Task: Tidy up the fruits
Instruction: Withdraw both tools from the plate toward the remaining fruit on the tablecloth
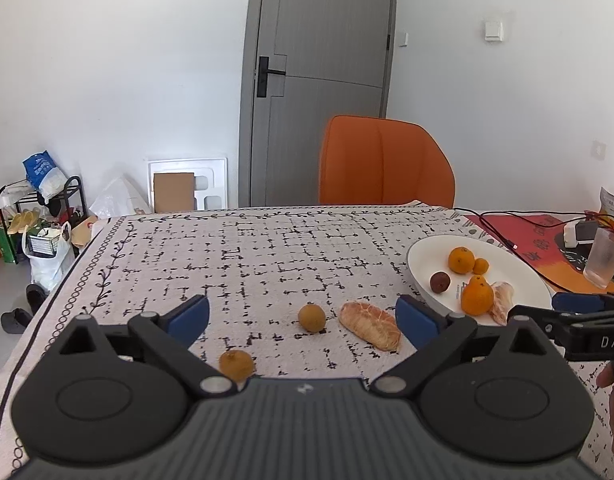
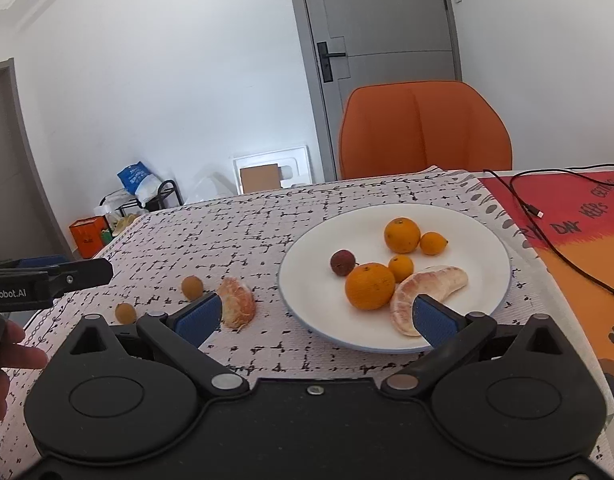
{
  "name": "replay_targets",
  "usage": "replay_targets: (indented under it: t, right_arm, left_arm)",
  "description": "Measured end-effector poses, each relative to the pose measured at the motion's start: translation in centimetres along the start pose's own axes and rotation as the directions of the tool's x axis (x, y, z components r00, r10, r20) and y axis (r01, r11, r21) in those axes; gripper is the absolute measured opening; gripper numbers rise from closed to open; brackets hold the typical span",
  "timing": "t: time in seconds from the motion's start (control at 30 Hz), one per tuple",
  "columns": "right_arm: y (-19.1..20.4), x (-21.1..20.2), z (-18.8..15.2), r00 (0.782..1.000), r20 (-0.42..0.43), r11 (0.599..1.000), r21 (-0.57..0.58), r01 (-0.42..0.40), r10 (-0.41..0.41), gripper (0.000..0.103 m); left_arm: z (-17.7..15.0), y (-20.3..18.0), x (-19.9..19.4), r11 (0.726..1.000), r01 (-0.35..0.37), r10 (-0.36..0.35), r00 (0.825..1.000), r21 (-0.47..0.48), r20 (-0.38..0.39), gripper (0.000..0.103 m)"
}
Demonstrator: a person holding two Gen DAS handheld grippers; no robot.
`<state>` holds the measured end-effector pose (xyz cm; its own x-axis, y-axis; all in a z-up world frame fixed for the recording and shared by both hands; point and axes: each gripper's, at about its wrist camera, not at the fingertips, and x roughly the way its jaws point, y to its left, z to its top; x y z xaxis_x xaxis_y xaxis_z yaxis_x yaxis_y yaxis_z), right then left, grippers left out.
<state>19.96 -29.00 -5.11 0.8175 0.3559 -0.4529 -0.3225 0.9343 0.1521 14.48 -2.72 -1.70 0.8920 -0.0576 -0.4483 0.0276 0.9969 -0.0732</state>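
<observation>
Tablecloth (image 1: pixel 267 256) lies bare beyond both spread, unladen claws (image 1: pixel 303 316) (image 2: pixel 315 316).

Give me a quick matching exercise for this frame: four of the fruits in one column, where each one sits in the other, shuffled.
Things:
1. lychee
2. peeled segment by the plate
3. peeled segment
4. two small brown fruits

Places:
A. on the cloth, farthest left
B. on the plate, left of the oranges
C. on the plate's near edge, behind the right hand-held gripper
D. on the cloth, just left of the plate

Pairs: 1-B, 2-D, 3-C, 4-A
</observation>
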Motion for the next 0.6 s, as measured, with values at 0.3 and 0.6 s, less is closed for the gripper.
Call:
replay_targets:
  t: [0.3, 0.6]
  right_arm:
    - [1.1, -0.3, -0.3, 1.000, -0.011, 1.000, -0.020, -0.024, 0.024, 0.103]
    - [2.2, 0.0, -0.6, 0.996, -0.027, 0.996, -0.032, -0.081, 0.080, 0.103]
  left_arm:
    - [-0.4, 1.3, -1.1, 1.000, -0.008, 0.008, 1.000, -0.020, -0.013, 0.099]
    - [-1.2, 2.5, -1.4, 0.999, 0.008, -0.009, 0.999, -0.035, -0.032, 0.099]
